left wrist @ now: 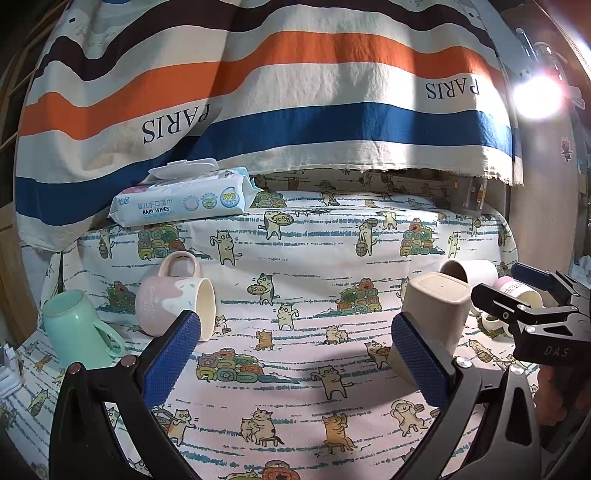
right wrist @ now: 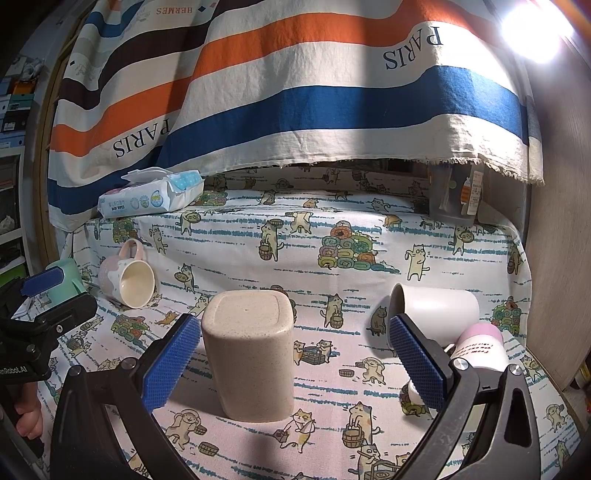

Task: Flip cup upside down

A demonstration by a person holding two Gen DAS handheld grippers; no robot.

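A beige square cup (right wrist: pixel 251 354) stands upside down on the cat-print cloth, base up; it also shows in the left wrist view (left wrist: pixel 432 314). My right gripper (right wrist: pixel 291 362) is open around it, jaws apart and not touching. My left gripper (left wrist: pixel 295 354) is open and empty over the cloth, left of that cup. A pink and white mug (left wrist: pixel 173 306) lies on its side, mouth to the right. A white cup (right wrist: pixel 436 314) lies on its side at the right. A pink-topped cup (right wrist: pixel 480 347) lies behind my right finger. A mint green mug (left wrist: pixel 74 328) stands at the far left.
A pack of baby wipes (left wrist: pixel 184 199) lies at the back left. A striped cloth (left wrist: pixel 295 92) hangs behind the table. A clear container (right wrist: pixel 454 199) stands at the back right. A bright lamp (right wrist: pixel 535 29) glares at the upper right. A wooden panel (right wrist: pixel 561 221) bounds the right side.
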